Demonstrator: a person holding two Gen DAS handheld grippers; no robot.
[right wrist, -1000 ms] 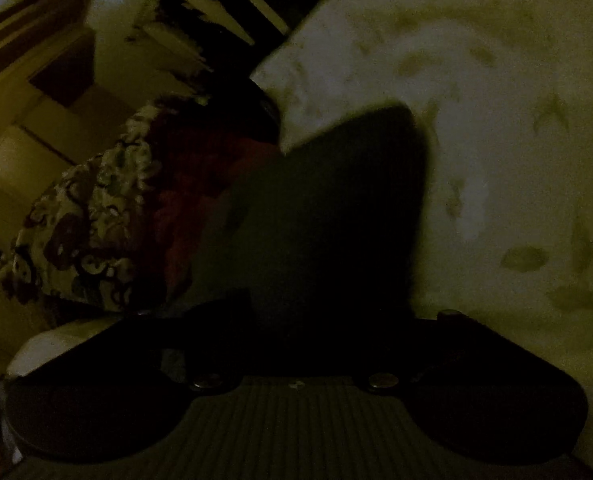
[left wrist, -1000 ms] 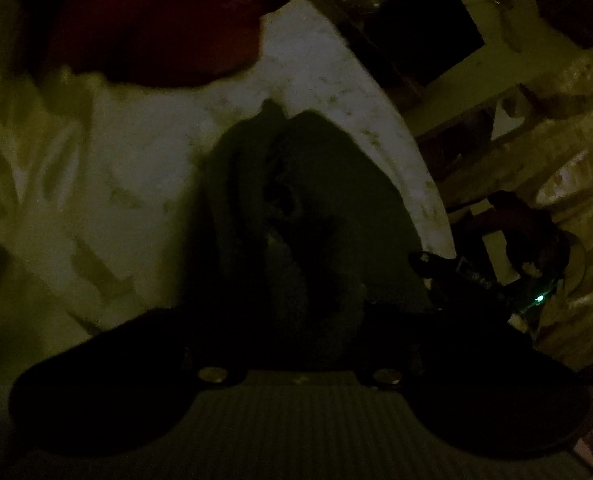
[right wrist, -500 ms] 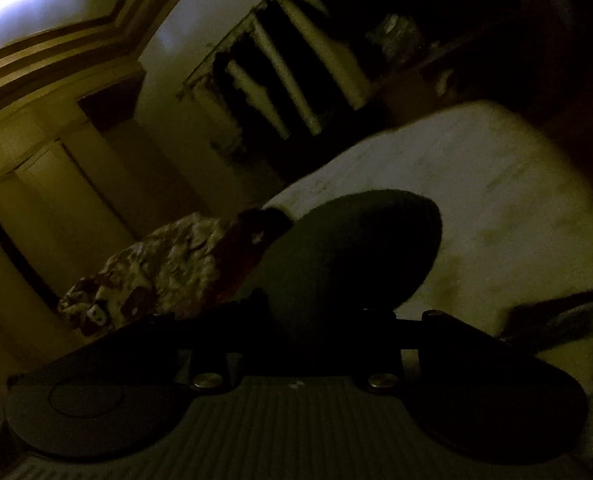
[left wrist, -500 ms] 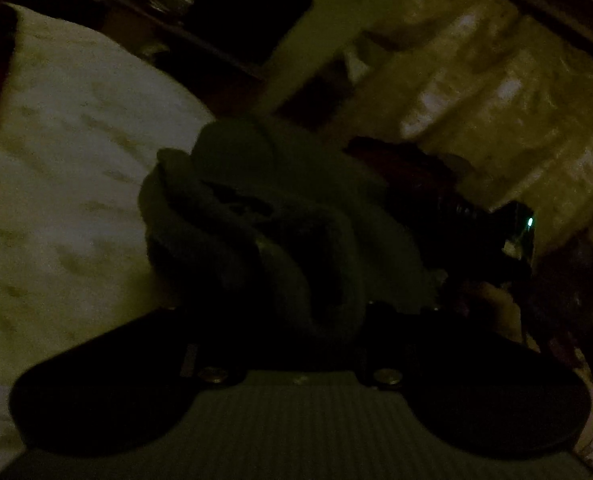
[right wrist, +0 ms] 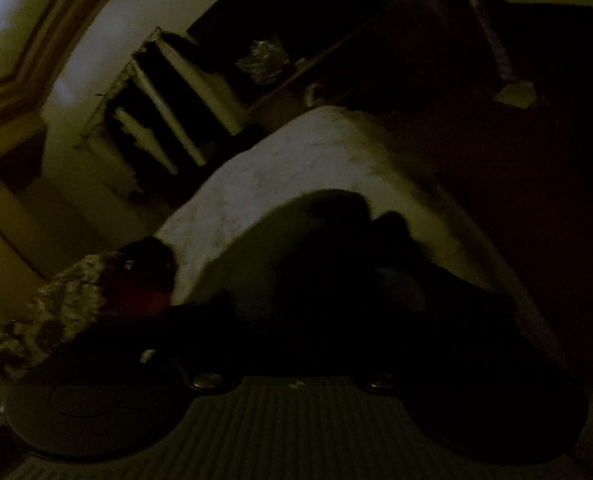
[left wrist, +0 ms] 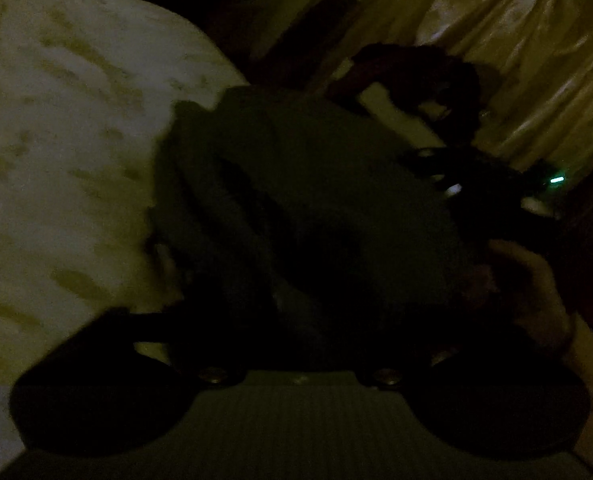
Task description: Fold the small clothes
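Observation:
The room is very dark. A small dark green garment (left wrist: 316, 200) hangs bunched right in front of my left gripper (left wrist: 296, 320), which looks shut on it; the fingers are hidden under the cloth. The same dark garment (right wrist: 296, 264) covers my right gripper (right wrist: 296, 332), which also looks shut on it. The cloth is held above a pale patterned bed sheet (left wrist: 64, 120), also in the right wrist view (right wrist: 296, 160). The other gripper with a green light (left wrist: 552, 180) and a hand (left wrist: 536, 288) show at the right of the left wrist view.
A red and floral pile of clothes (right wrist: 80, 304) lies on the bed's left in the right wrist view. Pale curtains (left wrist: 536, 60) hang beyond the bed. A dark shelf unit (right wrist: 168, 120) and a dark reddish floor (right wrist: 536, 200) lie past the bed edge.
Both grippers have swung with the garment: the views tilted up from the sheet toward the room, then partly back down. The garment stays held and now sits lower over the bed.

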